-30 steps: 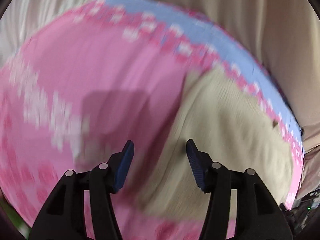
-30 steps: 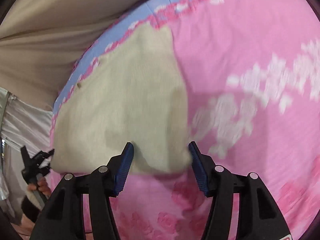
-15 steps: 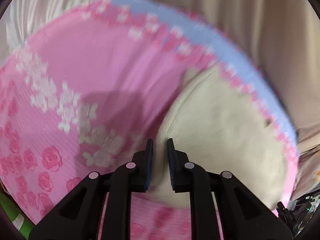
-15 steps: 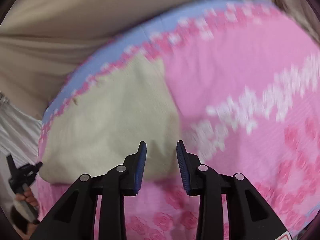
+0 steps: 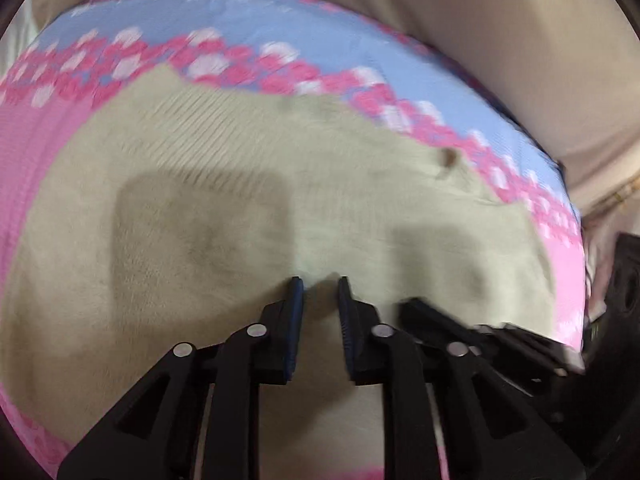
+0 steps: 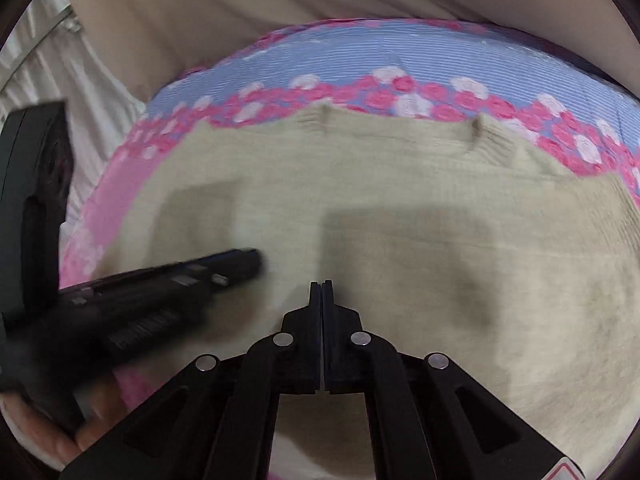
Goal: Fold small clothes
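Note:
A beige knit garment (image 5: 248, 184) lies spread on a pink and blue flowered sheet (image 5: 280, 36); it also fills the right wrist view (image 6: 400, 200). My left gripper (image 5: 320, 286) is low over the garment's near edge, its jaws a narrow gap apart with beige cloth between them. My right gripper (image 6: 321, 286) is pressed fully shut at the garment's near part; I cannot tell whether cloth is pinched. The left gripper also shows in the right wrist view (image 6: 240, 260), just to the left, and the right gripper shows in the left wrist view (image 5: 420, 308).
The flowered sheet (image 6: 400, 60) covers the surface, its blue border at the far side. Beige curtain cloth (image 6: 240, 8) hangs behind. White fabric (image 6: 92, 76) is at the far left. A person's hand (image 6: 48, 428) holds the left gripper.
Both grippers closed from wide open and moved together over the garment. The garment now lies wider across both views, and each gripper shows in the other's view.

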### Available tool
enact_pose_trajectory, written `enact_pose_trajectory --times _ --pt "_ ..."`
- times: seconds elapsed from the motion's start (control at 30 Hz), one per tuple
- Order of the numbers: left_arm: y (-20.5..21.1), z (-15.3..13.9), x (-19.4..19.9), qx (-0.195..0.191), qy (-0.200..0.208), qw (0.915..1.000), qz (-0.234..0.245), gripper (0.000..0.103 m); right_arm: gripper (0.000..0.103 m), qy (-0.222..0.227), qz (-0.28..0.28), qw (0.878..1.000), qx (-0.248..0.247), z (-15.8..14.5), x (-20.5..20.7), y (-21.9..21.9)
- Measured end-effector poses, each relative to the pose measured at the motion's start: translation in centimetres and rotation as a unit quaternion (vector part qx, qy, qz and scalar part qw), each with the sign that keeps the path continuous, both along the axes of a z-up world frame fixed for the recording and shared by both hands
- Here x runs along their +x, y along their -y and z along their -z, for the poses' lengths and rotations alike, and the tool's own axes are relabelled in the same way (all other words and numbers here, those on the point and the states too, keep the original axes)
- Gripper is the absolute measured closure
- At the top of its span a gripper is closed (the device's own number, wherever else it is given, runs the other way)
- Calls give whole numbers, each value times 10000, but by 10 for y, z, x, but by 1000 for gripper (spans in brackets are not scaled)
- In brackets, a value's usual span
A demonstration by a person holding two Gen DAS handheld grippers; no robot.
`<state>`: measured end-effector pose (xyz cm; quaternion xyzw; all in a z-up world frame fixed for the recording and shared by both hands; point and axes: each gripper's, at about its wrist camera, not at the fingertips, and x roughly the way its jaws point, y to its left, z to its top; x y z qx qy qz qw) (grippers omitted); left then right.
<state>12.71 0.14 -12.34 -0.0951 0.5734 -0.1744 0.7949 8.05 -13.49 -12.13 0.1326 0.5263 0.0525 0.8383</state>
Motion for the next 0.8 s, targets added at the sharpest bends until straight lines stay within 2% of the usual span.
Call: enact_pose_trajectory --times 0.07,0.17,0.2,0.27,0.3,0.37,0.4,0.47,0.53,0.63,0.67,0.7,0.77,0.8 --pt "-12 0 3 -215 -18 9997 -118 91 103 20 382 9993 28 -1 -7 34" --pt "-44 -2 11 -135 165 9991 -369 96 103 28 1209 9927 -33 0 -29 107" --pt "-63 3 17 -275 107 9984 -492 102 103 86 1470 9890 141 1 -40 136" --pt "-88 10 29 -842 -24 9945 -629 102 103 67 2020 9792 177 6 -59 178" --pt "-102 16 31 -1148 -52 9907 -726 102 103 203 2109 9757 558 10 -68 196" --pt "-114 24 31 -1572 -52 9846 -765 102 103 306 2208 9711 850 16 -76 210" --pt "-113 25 30 -1593 -4 9842 -777 102 103 344 2191 9716 821 17 -75 209" --pt "-107 22 28 -1444 98 9865 -768 102 103 311 2173 9732 687 15 -68 206" --pt "-99 8 24 -1290 172 9895 -635 103 103 289 2145 9746 569 1 -69 196" --pt "-94 -25 14 -734 835 9929 -430 101 100 664 1790 9811 307 -31 -63 172" --pt "-96 -27 16 -597 861 9935 -448 98 100 668 1686 9831 241 -34 -57 170" --pt "-100 -21 23 -462 748 9946 -554 92 100 598 1684 9838 166 -33 -54 169" --pt "-109 2 40 -195 397 9964 -720 92 101 81 1752 9845 -58 -8 -37 175" --pt "-112 7 43 -260 453 9962 -704 90 103 -207 1774 9839 -83 8 -33 183"
